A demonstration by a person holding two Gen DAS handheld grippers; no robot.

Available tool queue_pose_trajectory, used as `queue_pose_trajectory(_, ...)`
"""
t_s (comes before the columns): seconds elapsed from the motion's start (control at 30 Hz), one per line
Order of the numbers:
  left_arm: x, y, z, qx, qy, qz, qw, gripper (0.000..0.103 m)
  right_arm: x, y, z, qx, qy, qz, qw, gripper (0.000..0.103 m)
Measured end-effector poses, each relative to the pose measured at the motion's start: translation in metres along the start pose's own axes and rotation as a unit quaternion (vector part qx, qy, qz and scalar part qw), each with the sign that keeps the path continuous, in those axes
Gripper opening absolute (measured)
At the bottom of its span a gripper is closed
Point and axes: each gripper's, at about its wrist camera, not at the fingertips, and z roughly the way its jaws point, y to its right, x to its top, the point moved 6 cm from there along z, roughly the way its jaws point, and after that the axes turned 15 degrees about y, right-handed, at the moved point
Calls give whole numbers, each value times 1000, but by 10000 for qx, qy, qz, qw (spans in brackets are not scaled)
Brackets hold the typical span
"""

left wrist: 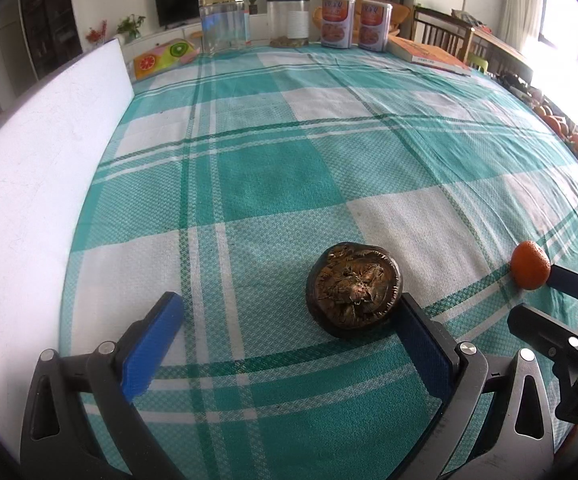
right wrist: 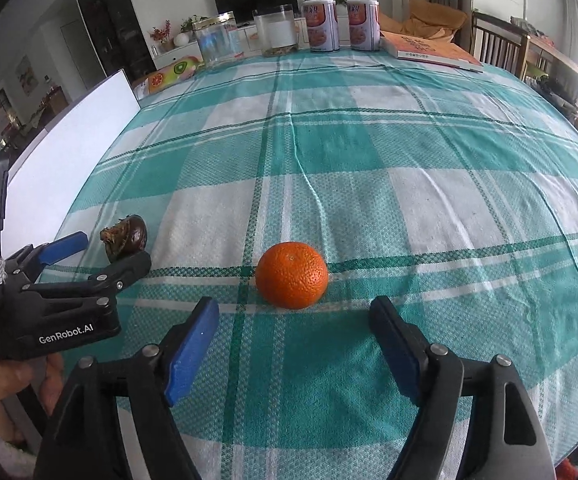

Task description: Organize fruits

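Observation:
A dark brown mangosteen point(left wrist: 353, 289) lies on the green-checked tablecloth point(left wrist: 273, 168), stem end facing the left wrist camera. My left gripper point(left wrist: 289, 304) is open, and its right finger touches the mangosteen's right side. An orange point(right wrist: 291, 274) lies just beyond my right gripper point(right wrist: 293, 312), which is open, with the fruit ahead of the fingertips and centred between them. The orange point(left wrist: 529, 265) and the right gripper point(left wrist: 537, 300) show at the right edge of the left wrist view. The mangosteen point(right wrist: 124, 237) and the left gripper point(right wrist: 109, 247) show at the left of the right wrist view.
A white foam board point(left wrist: 37, 184) stands along the table's left edge. At the far edge stand a clear jar with a gold lid point(left wrist: 223, 22), a second clear jar point(left wrist: 288, 20), two printed canisters point(left wrist: 337, 20) and a book point(left wrist: 429, 54). A fruit-print pouch point(left wrist: 161, 56) lies far left.

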Motion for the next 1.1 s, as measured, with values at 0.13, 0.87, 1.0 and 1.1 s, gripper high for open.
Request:
queue_pose_trajectory(0.13, 0, 0, 0, 0, 0, -1, 10000, 103, -2, -2, 1, -31, -32, -109, 9999, 85)
queue_pose_trajectory(0.87, 25, 22, -5, -999, -757, 466, 9910, 73, 22, 9, 14, 697, -972, 359, 9922, 63)
queue_pose_trajectory(1.0, 20, 28, 6, -904, -834, 613, 9905, 48, 26, 3, 23, 769, -1270, 104, 9889, 44)
queue_pose_trajectory(1.1, 22, 25, 0, -930, -790, 414, 9917, 44, 28, 1, 21, 675, -1339, -71, 9887, 34)
